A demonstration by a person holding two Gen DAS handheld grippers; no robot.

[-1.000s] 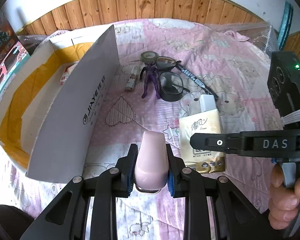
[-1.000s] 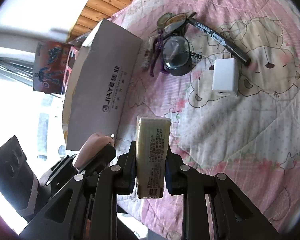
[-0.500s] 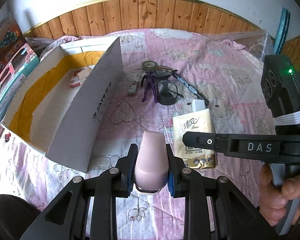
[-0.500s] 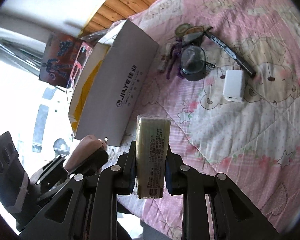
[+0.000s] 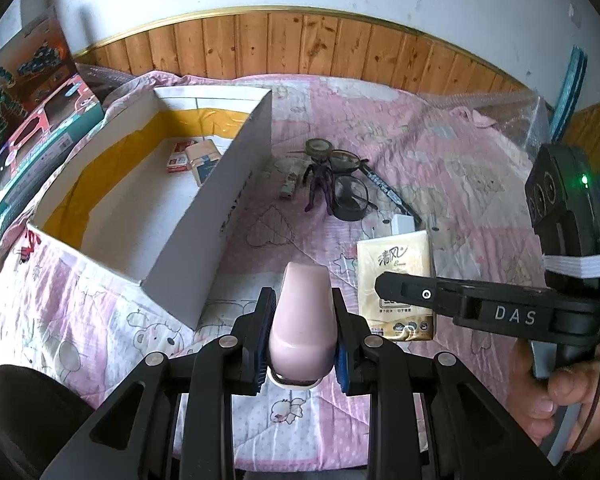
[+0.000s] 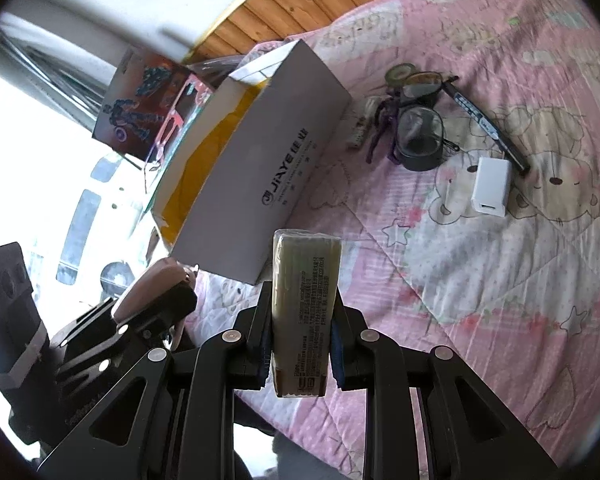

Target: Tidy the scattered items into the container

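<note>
My left gripper (image 5: 302, 334) is shut on a smooth pale pink object (image 5: 303, 328), held above the pink quilt near the front corner of the white cardboard box (image 5: 220, 216). My right gripper (image 6: 302, 334) is shut on a yellow tissue pack (image 6: 304, 308), also seen as the tissue pack (image 5: 396, 276) beside the left one. The box (image 6: 284, 160) lies open with two small packets (image 5: 194, 156) inside at its far end. Still on the quilt are a purple figure (image 5: 320, 184), glasses (image 5: 350, 196), a tape roll (image 5: 319, 145), a pen (image 6: 484, 120) and a white charger (image 6: 491, 185).
A small lighter-like item (image 5: 289, 187) lies next to the box wall. Colourful toy boxes (image 5: 32, 92) stand left of the container. Wood panelling (image 5: 320, 48) backs the bed. A person's hand (image 5: 560, 388) holds the right gripper's handle.
Both grippers have risen and pulled back from the bed with their items held, so the box and scattered things look smaller and the box interior is now visible.
</note>
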